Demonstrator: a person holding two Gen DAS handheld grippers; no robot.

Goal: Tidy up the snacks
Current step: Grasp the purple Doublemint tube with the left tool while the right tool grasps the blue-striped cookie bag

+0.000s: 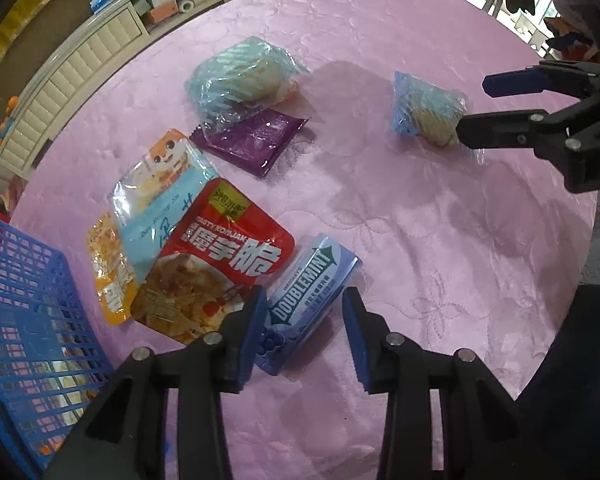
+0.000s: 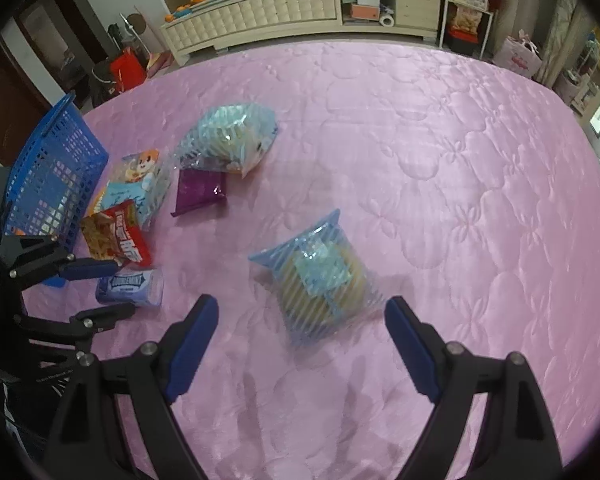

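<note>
A blue Doublemint bottle (image 1: 312, 280) (image 2: 130, 284) lies on its side on the pink cloth. My left gripper (image 1: 305, 300) (image 2: 124, 289) straddles it: one pad touches its side, the other stands a little off it. A small blue-striped cracker pack (image 1: 428, 112) (image 2: 320, 280) lies further right. My right gripper (image 2: 302, 304) (image 1: 474, 106) is open wide over it, with both pads clear of the wrapper. A blue mesh basket (image 1: 20, 280) (image 2: 56, 160) stands at the table's left edge.
Beside the basket lie a red konjac pouch (image 1: 220, 264), a light blue cartoon pouch (image 1: 164, 184) and an orange pouch (image 1: 108, 272), overlapping. A larger blue-striped bag (image 1: 240, 80) rests partly on a purple packet (image 1: 252, 140). A cream cabinet (image 2: 260, 12) stands beyond the table.
</note>
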